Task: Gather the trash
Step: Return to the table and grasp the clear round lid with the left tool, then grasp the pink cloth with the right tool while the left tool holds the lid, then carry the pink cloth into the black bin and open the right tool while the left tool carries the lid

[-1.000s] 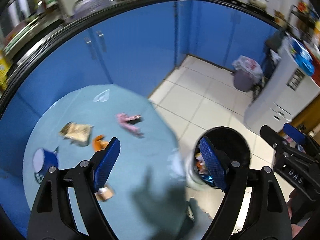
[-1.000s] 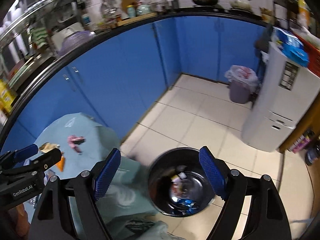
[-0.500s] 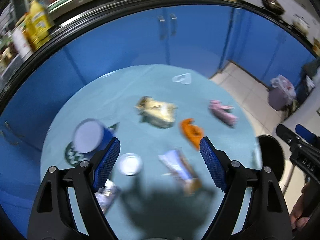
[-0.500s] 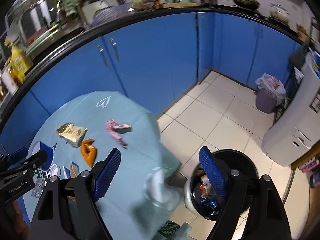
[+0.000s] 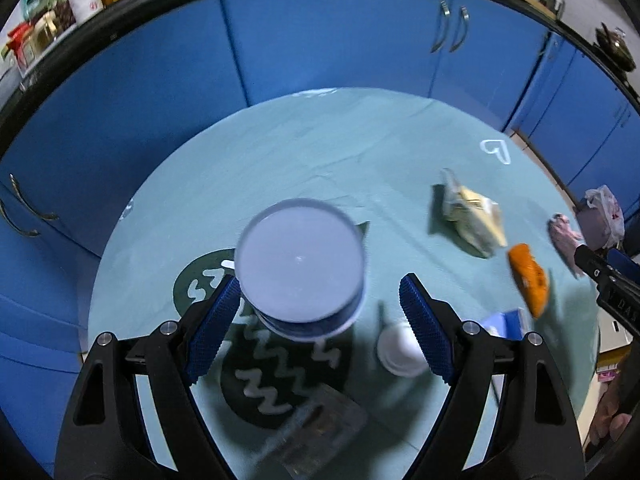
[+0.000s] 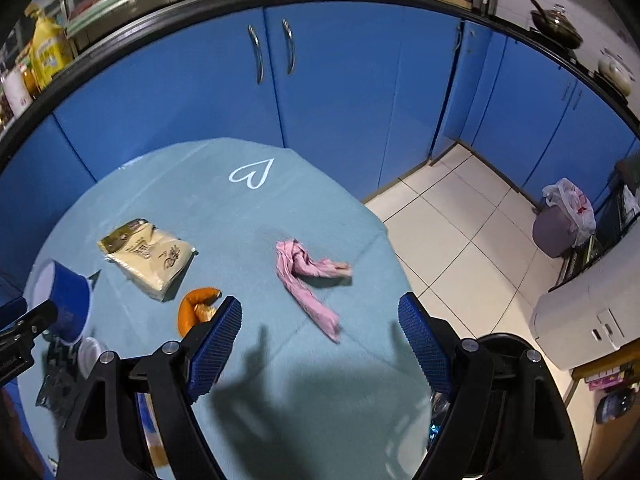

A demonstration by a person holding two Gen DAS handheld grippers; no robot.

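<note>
My left gripper [image 5: 320, 320] is open, hovering over the round teal table [image 5: 280, 160], with a blue paper cup [image 5: 300, 268] upright between its fingers, untouched. A white lid [image 5: 400, 350], a dark zigzag wrapper [image 5: 272, 384], a clear wrapper [image 5: 320, 436], a yellow packet [image 5: 472, 216] and an orange peel [image 5: 528, 280] lie around. My right gripper [image 6: 320, 344] is open and empty above the table's near right edge. In its view lie a pink wrapper [image 6: 308, 276], the yellow packet [image 6: 150, 256], the orange peel [image 6: 192, 308] and the blue cup [image 6: 64, 300].
A black trash bin [image 6: 496, 400] stands on the tiled floor by the table's right side, partly behind my right finger. Blue cabinets [image 6: 320, 80] ring the table. A grey bin with a bag [image 6: 560, 220] and a white appliance [image 6: 588, 320] stand at the right.
Both grippers have swung left, from over the black bin back over the table. The left one now straddles the blue cup; the right one faces the pink wrapper.
</note>
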